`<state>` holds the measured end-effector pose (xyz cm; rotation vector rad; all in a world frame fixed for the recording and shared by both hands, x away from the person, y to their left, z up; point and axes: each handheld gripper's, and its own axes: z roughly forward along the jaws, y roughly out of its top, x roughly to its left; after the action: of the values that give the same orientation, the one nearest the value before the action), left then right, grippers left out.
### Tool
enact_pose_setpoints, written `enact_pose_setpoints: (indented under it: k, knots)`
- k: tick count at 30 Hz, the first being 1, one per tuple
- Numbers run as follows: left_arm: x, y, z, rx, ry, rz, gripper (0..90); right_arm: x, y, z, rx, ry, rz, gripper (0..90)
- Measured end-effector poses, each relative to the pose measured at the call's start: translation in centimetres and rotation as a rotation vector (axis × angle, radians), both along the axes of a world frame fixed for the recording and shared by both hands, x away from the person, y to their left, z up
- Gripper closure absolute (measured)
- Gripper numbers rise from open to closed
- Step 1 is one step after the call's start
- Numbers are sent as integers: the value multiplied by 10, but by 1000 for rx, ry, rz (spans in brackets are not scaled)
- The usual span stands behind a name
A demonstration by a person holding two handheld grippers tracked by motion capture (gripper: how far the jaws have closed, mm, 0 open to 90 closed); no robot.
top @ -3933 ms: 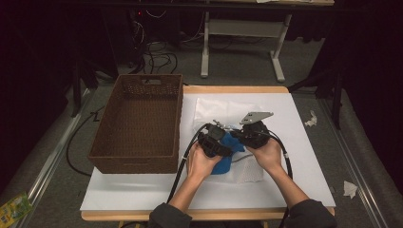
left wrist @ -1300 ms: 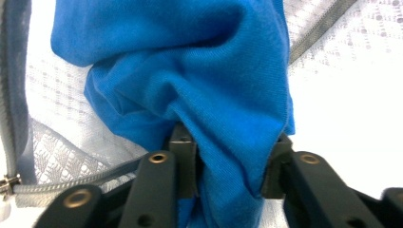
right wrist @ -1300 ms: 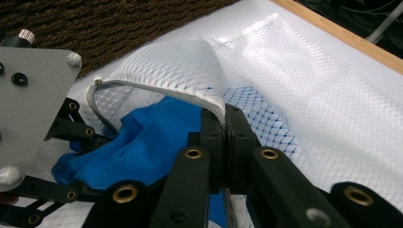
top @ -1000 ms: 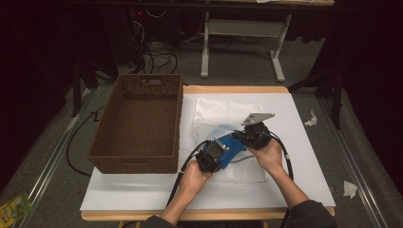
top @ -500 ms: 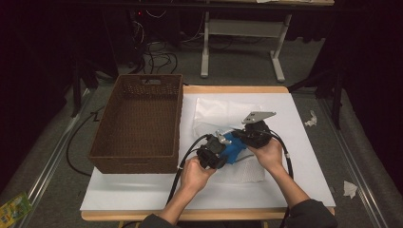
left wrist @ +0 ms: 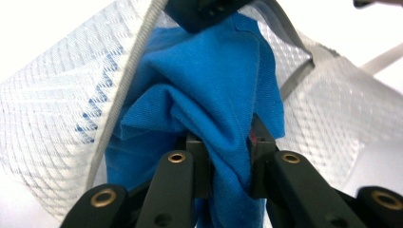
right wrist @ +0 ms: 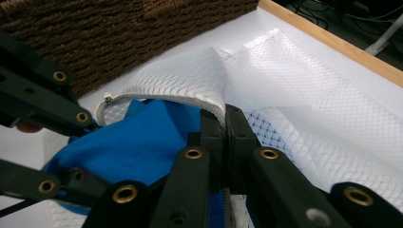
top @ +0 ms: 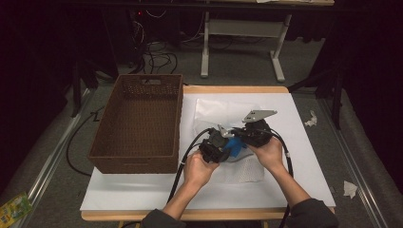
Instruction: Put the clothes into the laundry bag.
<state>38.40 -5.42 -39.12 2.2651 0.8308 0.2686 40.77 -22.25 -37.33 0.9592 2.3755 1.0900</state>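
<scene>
From the high view both grippers meet over the white-covered surface (top: 142, 194), just right of the brown wicker basket (top: 138, 123); the left gripper (top: 216, 145) and the right gripper (top: 247, 133) stand close together with a patch of blue cloth (top: 234, 144) between them and a white mesh bag (top: 223, 111) spread beneath; the grip itself is too small to read there. The left gripper view gives what that one lacks: its fingers (left wrist: 197, 164) are clenched on a bunched fold of the blue cloth (left wrist: 209, 90), which sits in the bag's mouth, the mesh (left wrist: 52, 123) and its zip edge around it. The right gripper view shows its fingers (right wrist: 223, 137) pinched tight on the bag's zippered rim (right wrist: 157, 99), holding it raised above the blue cloth (right wrist: 138, 142); the basket's woven wall (right wrist: 119, 33) stands just behind.
</scene>
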Motion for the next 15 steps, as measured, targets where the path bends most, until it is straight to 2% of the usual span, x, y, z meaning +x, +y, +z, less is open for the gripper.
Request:
enact_pose_setpoints:
  k: [8,15]
  knots:
    - [9,-4,-4,-11,3,31,767,-4,0,8,13,-18,10,892]
    - [16,-7,-8,-12,-29,69,768,-5,2,11,15,-27,18,892]
